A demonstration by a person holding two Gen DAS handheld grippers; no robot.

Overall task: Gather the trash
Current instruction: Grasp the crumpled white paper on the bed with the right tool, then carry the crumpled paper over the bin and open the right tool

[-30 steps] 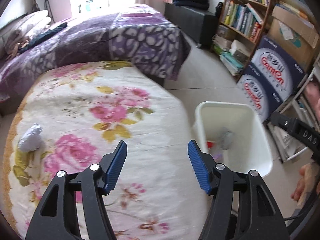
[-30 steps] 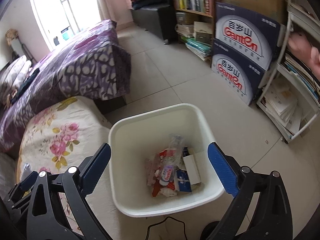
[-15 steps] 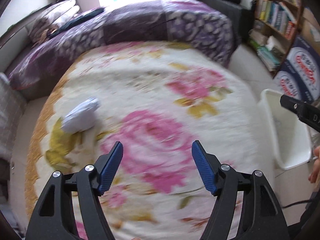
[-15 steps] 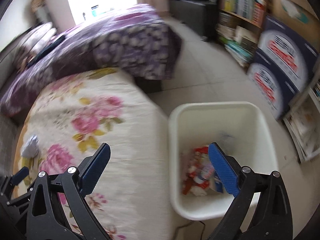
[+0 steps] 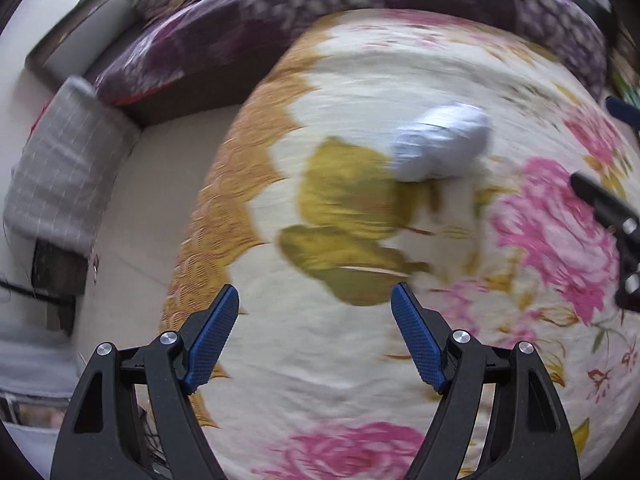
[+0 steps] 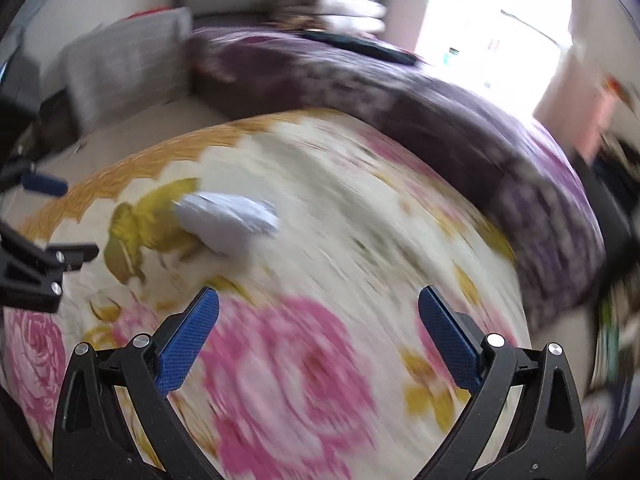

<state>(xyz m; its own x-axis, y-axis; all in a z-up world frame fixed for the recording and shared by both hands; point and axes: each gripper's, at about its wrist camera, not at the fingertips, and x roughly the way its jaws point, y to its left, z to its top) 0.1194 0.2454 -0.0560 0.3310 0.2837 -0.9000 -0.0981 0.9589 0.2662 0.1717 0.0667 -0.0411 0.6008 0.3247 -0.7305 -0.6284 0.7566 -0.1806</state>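
Note:
A crumpled white paper wad (image 5: 442,146) lies on the floral blanket (image 5: 360,360), over a yellow leaf print. My left gripper (image 5: 315,300) hangs above the blanket, short of the wad and to its left, its jaws opening with nothing between them. In the right wrist view the same wad (image 6: 228,222) lies ahead and to the left of my right gripper (image 6: 319,302), which stands open and empty over a pink rose print. The left gripper's tips (image 6: 40,220) show at that view's left edge. Both views are blurred.
A purple patterned quilt (image 5: 360,12) covers the bed beyond the floral blanket. A grey checked cushion (image 5: 60,168) sits at the left by pale floor (image 5: 160,184). The bright window (image 6: 500,40) lies at the far right. The bin is out of view.
Both grippers have swung left, away from the white bin and over the floral blanket. The paper wad is now much nearer and more central. The left jaws stand wider than before.

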